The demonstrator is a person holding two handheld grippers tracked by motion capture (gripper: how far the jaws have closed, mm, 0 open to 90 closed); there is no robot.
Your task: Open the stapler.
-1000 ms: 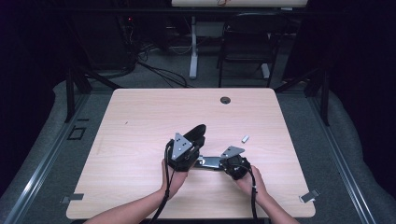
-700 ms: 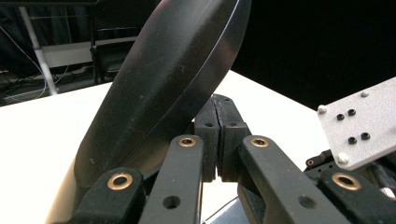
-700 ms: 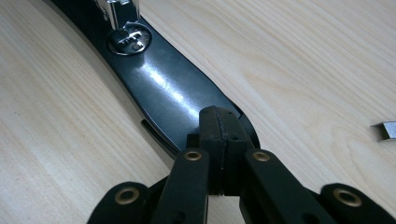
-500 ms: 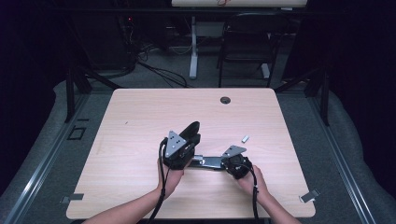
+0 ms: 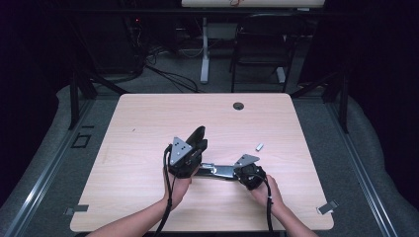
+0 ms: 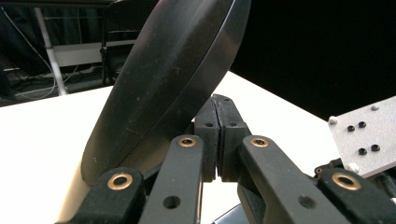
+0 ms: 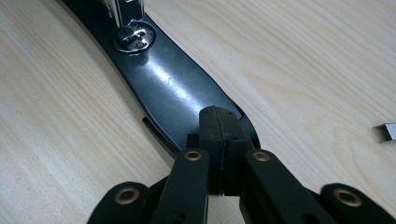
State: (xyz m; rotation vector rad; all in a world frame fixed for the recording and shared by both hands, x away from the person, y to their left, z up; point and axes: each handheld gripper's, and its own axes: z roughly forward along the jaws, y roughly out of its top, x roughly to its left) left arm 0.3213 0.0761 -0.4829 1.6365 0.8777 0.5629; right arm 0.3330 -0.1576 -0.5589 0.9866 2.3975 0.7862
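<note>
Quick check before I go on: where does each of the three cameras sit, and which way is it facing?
High view: above the person's side, looking forward and down on the table; both forearms, left gripper and right gripper show.
Left gripper view: rides the left gripper, looking along its shut jaws past the stapler's raised black top.
Right gripper view: rides the right gripper, looking down its shut jaws at the stapler's base.
Shared: the stapler and the table.
</note>
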